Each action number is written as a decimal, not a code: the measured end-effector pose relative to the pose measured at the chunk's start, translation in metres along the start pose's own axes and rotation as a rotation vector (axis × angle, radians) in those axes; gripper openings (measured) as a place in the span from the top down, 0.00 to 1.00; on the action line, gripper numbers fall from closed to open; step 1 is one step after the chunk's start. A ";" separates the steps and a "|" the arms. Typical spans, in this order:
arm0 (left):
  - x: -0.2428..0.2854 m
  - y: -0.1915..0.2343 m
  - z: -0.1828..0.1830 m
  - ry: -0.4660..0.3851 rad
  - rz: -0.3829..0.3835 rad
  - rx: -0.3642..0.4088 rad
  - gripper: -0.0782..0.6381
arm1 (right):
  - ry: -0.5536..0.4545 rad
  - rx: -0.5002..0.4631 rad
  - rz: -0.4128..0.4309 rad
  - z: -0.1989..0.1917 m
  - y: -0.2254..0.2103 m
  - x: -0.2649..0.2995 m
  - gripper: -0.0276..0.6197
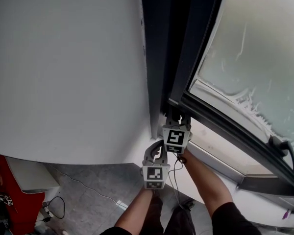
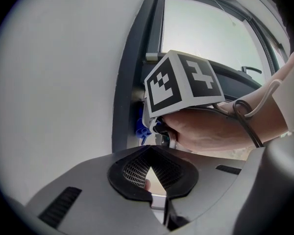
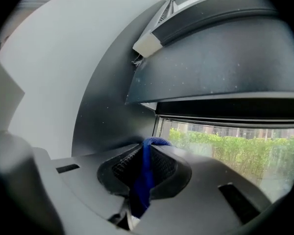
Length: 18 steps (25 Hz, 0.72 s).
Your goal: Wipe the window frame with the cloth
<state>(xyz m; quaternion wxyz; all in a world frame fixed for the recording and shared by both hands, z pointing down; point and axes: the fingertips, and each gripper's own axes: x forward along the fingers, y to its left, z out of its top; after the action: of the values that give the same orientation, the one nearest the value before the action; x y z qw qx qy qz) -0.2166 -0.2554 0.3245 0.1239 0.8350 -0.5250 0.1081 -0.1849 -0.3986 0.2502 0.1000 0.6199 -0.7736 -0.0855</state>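
The dark window frame [image 1: 174, 58] runs up the middle of the head view, between the white wall and the frosted pane [image 1: 259, 48]. My right gripper [image 1: 176, 117] is raised against the frame's lower corner, shut on a blue cloth [image 3: 146, 173] that pokes out past the tips. In the right gripper view the gripper [image 3: 150, 144] faces the frame [image 3: 210, 67] close up. Just below and to the left, my left gripper [image 1: 156, 150] is shut with nothing in it. From the left gripper view, that gripper [image 2: 149, 152] looks at the right gripper's marker cube [image 2: 182, 83] and a bit of the cloth [image 2: 141, 129].
A white wall [image 1: 63, 62] fills the left. A dark window handle [image 1: 285, 149] sticks out at the lower right of the sash. Far below on the floor are a red object [image 1: 12, 202] and a white cable [image 1: 88, 187].
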 end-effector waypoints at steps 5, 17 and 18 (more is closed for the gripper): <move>-0.004 0.011 -0.003 -0.012 0.026 0.038 0.88 | -0.102 -0.045 -0.034 0.020 -0.004 -0.001 0.92; -0.034 0.009 -0.008 -0.012 0.051 0.076 0.88 | -0.207 -0.061 -0.010 0.043 0.001 -0.027 0.92; -0.037 0.008 -0.009 -0.003 0.055 0.085 0.88 | -0.207 -0.077 0.003 0.044 0.004 -0.032 0.92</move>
<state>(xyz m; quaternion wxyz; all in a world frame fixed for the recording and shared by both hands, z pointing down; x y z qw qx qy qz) -0.2402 -0.2240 0.3225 0.0846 0.8248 -0.5430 0.1326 -0.1930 -0.3663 0.2071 0.0434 0.6022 -0.7769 -0.1783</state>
